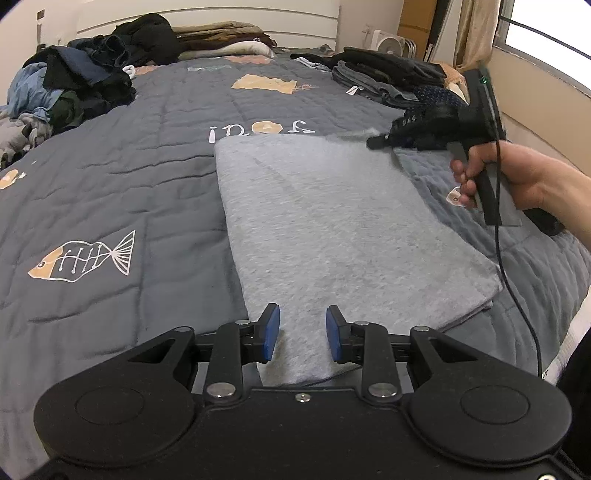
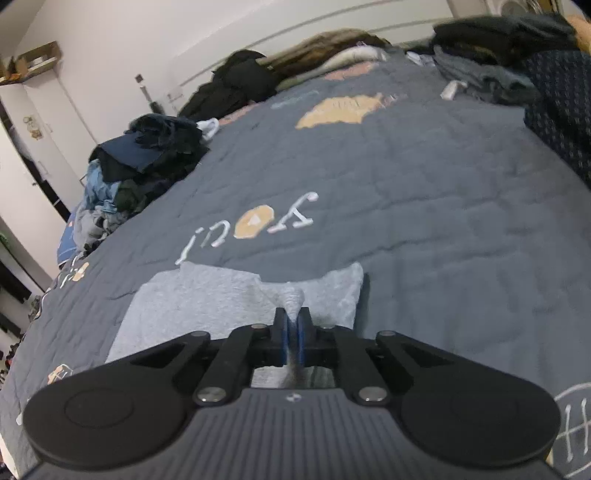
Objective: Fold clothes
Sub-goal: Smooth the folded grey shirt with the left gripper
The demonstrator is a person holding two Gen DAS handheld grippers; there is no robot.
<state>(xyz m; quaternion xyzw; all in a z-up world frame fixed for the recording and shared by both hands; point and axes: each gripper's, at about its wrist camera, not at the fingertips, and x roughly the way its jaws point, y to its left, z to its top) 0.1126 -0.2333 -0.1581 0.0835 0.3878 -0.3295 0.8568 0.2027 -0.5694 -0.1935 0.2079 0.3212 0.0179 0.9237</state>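
A home bedroom: quilted bedspread (image 1: 110, 155) (fish-patterned), heaped clothes (image 1: 74, 88), headboard (image 1: 221, 14).

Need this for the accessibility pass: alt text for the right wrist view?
The right gripper, shut, pinches a raised fold at the far edge of a grey garment lying on a dark grey quilt. Unfolded clothes are piled at the left.
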